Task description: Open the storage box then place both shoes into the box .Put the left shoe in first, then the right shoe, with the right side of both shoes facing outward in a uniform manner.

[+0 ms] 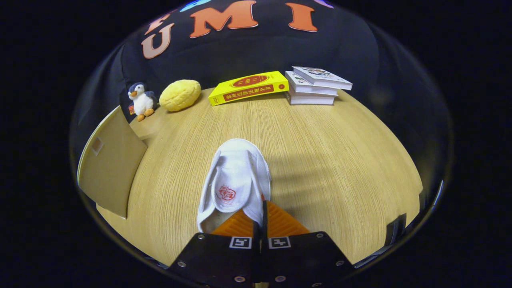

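Note:
A white canvas shoe [236, 176] with a red emblem on its tongue points toe-first away from me, just ahead of the fingers. My gripper [262, 214] is shut on the shoe's right side wall near the heel, with the thin edge pinched between both fingers. The shoe casts a shadow on the wooden table [340, 152] to its right, so it seems raised a little. To the left of the shoe stands the tan storage box [110, 164]; I see one flat panel of it with a small square patch, and its inside is hidden.
Along the back of the table stand a penguin plush [141, 100], a yellow plush [180, 95], a yellow book [250, 87] and a stack of white books [316, 86]. A dark object [394, 230] sits at the table's near right edge.

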The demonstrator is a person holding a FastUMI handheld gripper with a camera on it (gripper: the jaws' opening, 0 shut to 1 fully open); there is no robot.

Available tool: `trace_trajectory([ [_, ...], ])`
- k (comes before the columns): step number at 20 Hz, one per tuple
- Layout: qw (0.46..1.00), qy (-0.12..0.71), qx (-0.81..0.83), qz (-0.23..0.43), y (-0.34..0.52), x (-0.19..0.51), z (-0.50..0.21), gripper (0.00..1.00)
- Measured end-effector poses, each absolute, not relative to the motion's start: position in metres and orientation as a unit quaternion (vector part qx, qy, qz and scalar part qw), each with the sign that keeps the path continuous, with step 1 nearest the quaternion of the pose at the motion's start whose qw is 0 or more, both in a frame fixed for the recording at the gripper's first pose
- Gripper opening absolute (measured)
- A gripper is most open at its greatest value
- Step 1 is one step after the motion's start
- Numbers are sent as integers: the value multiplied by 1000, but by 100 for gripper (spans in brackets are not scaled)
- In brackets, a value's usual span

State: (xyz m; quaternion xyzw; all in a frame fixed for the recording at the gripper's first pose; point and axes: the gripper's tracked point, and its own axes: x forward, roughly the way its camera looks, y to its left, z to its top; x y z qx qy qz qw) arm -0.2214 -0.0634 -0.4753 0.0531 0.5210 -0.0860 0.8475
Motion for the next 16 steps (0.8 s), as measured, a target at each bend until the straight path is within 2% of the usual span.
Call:
trace_trajectory([
  [7,863,488,94,-91,-47,-186,-425,1],
  [11,858,496,88,-100,-41,-187,-430,1],
  [16,880,459,85,-90,-27,-169,-395,1],
])
